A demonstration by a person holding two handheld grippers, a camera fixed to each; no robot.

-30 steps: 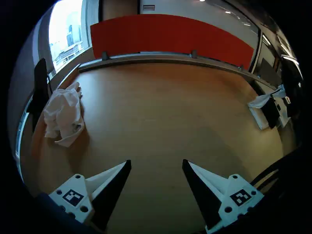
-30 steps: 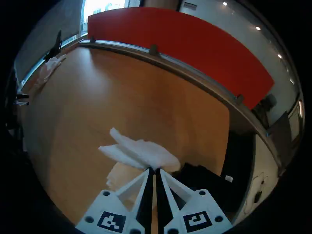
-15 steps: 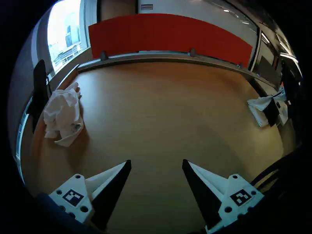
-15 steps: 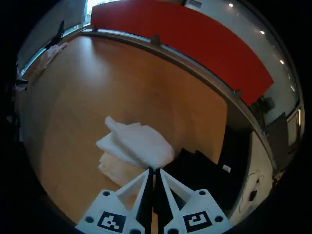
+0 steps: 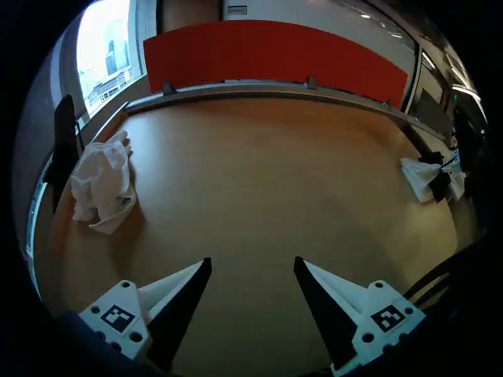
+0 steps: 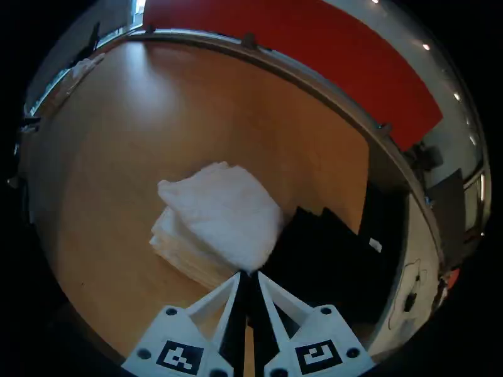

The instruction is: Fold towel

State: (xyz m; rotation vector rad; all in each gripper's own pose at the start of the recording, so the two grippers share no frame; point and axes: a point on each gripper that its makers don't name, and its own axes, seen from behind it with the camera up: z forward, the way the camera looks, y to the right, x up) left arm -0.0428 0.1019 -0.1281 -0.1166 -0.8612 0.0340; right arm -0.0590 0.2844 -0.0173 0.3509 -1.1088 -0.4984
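Observation:
In the right gripper view, a folded white towel (image 6: 220, 210) lies on top of a stack of folded towels (image 6: 179, 248) near the wooden table's right edge. My right gripper (image 6: 249, 275) is shut on the near edge of that top towel. My left gripper (image 5: 251, 261) hovers open over bare tabletop with nothing between its fingers. The left gripper view has the same towel stack (image 5: 418, 176) far to the right, with the dark shape of the right gripper (image 5: 441, 183) at it. A crumpled pile of white towels (image 5: 100, 185) sits at the table's left side.
The wooden table (image 5: 264, 176) ends at a metal rail and a red partition (image 5: 270, 53) at the back. A black object (image 6: 327, 251) lies just right of the stack past the table edge. The crumpled pile (image 6: 78, 66) is far off at the upper left.
The right gripper has lowered the towel from a lifted, drooping hang to lie flat on the stack. The left gripper has stayed still and open.

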